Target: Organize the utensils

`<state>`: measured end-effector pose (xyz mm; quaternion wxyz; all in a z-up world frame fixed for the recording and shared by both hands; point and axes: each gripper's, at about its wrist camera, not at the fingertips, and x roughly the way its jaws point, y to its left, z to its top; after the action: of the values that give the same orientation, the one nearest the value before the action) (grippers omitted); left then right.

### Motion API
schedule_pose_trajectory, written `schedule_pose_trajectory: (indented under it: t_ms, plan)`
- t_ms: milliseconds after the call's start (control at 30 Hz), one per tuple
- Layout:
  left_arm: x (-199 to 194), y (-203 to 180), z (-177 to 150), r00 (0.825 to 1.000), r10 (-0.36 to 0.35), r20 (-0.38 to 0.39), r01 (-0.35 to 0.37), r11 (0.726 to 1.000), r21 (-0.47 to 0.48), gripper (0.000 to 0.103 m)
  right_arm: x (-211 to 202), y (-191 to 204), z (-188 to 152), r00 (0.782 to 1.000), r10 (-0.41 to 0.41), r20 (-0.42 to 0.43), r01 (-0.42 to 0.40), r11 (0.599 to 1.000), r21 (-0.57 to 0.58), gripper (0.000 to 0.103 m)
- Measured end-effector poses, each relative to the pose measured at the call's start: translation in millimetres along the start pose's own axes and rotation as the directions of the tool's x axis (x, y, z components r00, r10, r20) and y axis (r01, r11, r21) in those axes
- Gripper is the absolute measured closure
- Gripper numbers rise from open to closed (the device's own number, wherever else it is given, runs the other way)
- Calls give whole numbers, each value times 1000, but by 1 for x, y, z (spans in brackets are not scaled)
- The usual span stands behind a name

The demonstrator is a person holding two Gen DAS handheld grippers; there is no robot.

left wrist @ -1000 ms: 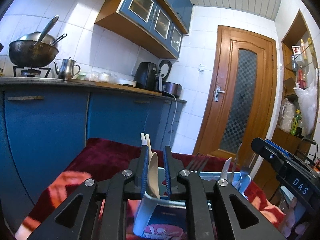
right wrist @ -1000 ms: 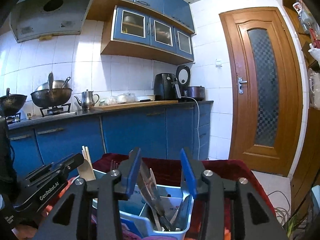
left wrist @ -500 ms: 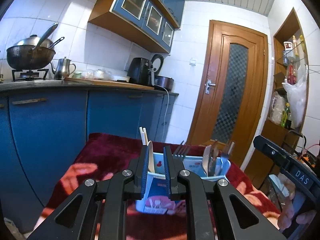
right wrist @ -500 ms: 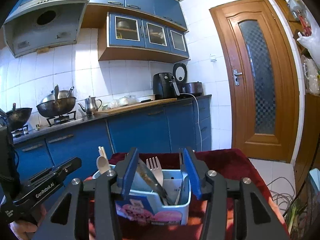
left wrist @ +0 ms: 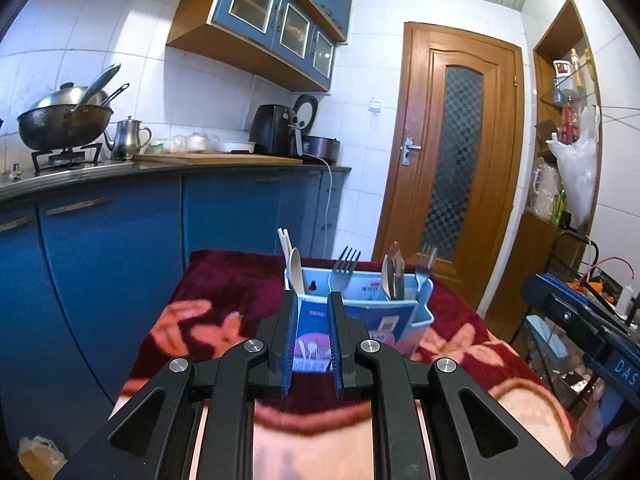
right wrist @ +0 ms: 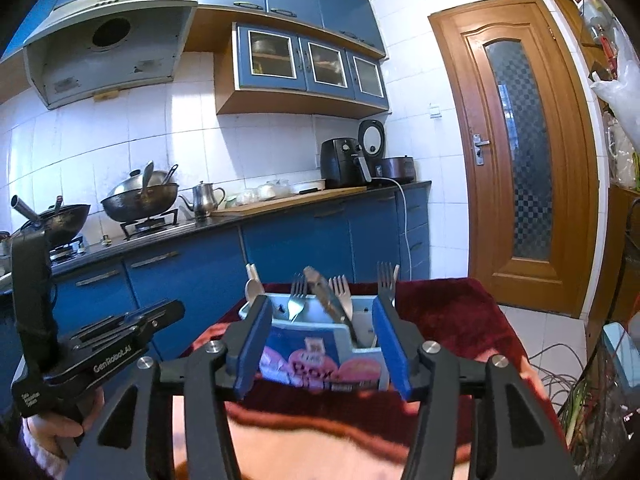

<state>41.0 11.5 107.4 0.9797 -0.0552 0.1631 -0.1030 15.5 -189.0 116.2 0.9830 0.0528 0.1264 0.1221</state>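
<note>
A light-blue utensil caddy [left wrist: 384,312] stands on the table's red blanket [left wrist: 224,280]. It holds a wooden spoon [left wrist: 296,270] and chopsticks [left wrist: 285,240] at its left end, then forks [left wrist: 344,268] and a knife [left wrist: 394,272]. My left gripper [left wrist: 313,300] hovers short of the caddy's left end. Its jaws are opening from a narrow gap with nothing between them. In the right wrist view my right gripper [right wrist: 320,308] frames the caddy [right wrist: 320,356] from a distance. Its jaws are opening wide and hold nothing.
Blue base cabinets [left wrist: 120,240] with a dark counter run along the left. The counter carries a wok [left wrist: 64,124], a kettle [left wrist: 128,140] and an air fryer [left wrist: 276,130]. A wooden door [left wrist: 452,168] is behind the table. Shelves [left wrist: 568,120] and cables [right wrist: 560,376] are at the right.
Both grippers drew back from the caddy, which now looks smaller and farther. The wooden spoon that was between the left jaws now stands in the caddy. The right jaws spread wider.
</note>
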Motion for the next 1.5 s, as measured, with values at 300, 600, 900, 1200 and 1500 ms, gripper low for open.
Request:
schedule_pose_trajectory:
  t_ms: [300, 600, 900, 1200, 1500]
  plan:
    - [-20, 1, -31, 999, 14, -40, -13, 999, 32, 45, -16, -4, -37, 998, -19, -62, 22, 999, 39, 29]
    - [-8, 5, -66, 992, 85, -93, -81, 996, 44, 28, -15, -5, -81, 995, -72, -74, 73, 997, 4, 11]
    - [-2, 11, -91, 989, 135, -62, -131, 989, 61, 28, -17, -15, -106, 991, -128, -42, 126, 991, -32, 4]
    - [-2, 7, -98, 985, 167, -30, -165, 984, 68, 28, -16, -23, -112, 989, -148, -26, 148, 989, -3, 3]
    - [-2, 8, -100, 984, 176, -31, -174, 983, 64, 28, -16, -23, -112, 989, -148, -24, 149, 989, 3, 3]
